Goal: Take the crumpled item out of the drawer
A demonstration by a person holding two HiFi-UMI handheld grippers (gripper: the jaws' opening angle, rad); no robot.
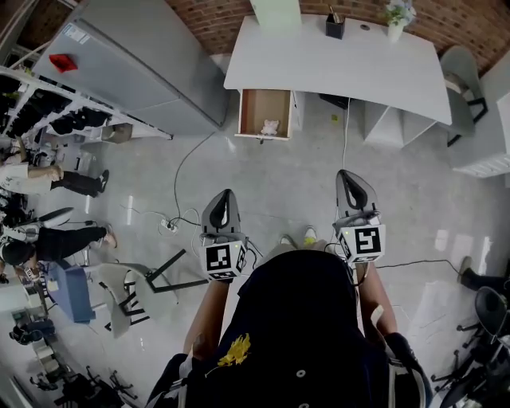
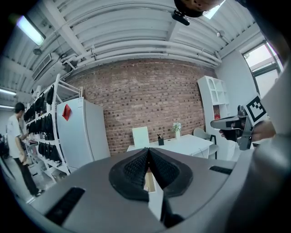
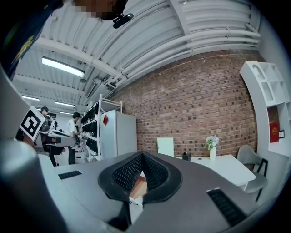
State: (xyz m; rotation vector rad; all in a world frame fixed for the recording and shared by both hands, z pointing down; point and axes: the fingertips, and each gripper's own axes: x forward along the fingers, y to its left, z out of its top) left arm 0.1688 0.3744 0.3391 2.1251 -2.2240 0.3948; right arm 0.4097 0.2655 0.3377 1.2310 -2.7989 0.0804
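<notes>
In front of the standing person, the left gripper point(image 1: 225, 198) and the right gripper point(image 1: 345, 177) are held side by side and well apart, both pointing across the floor toward the desk. In each gripper view the two ribbed black pads meet at the tip, so both sets of jaws are closed and hold nothing. Each gripper carries a marker cube behind its jaws (left point(image 1: 225, 259), right point(image 1: 365, 241)) printed with a black-and-white square pattern, not letters.

Ahead, well apart from both tools, a white desk point(image 1: 343, 68) stands against a brick wall point(image 1: 239, 16). Under its left end a wooden drawer point(image 1: 253, 107) is pulled out. The crumpled item point(image 1: 270, 127), small and pale, lies inside it near the front edge.

On the desk top stand a dark pen holder point(image 1: 335, 26) and a white vase of flowers point(image 1: 396, 17). A grey chair point(image 1: 462, 76) is at the desk's right end.

To the left of the drawer is a tall grey cabinet point(image 1: 143, 64) bearing a red tag point(image 1: 63, 62) (print too small to read). A cable point(image 1: 182, 171) trails over the pale floor. People point(image 1: 48, 177) stand at the far left beside a rack of dark goods point(image 1: 32, 107).
</notes>
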